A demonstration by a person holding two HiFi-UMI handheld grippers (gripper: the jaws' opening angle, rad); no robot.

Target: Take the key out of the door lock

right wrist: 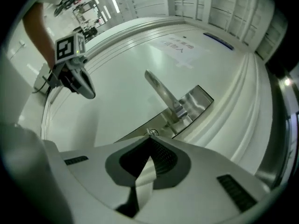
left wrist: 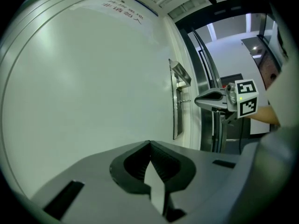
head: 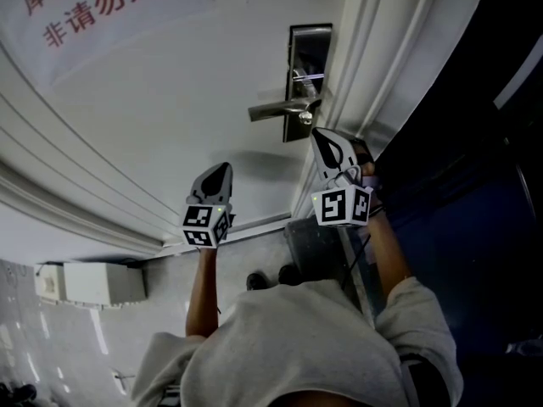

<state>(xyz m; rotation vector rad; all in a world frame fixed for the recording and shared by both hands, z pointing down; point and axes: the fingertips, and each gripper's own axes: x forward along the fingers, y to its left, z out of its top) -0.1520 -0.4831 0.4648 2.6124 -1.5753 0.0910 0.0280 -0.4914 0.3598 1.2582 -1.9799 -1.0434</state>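
Both pairs of jaws pressed together: right hand-held gripper tip at lock under handle; left hand-held gripper nr door, w/ nothing pinched.

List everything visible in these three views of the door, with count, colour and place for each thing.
door: one, white, fills most of the head view
paper sign: one, white with red characters, upper left on the door
lock plate: one, silvery, near the door's right edge
lever handle: one, silvery, on the plate
key: one, metal, in the plate below the lever
wall box: one, white, low at the left
left gripper: one, grey, shut, empty, away from the lock
right gripper: one, grey, shut, tip beside the key
shirt: one, grey, bottom of the head view
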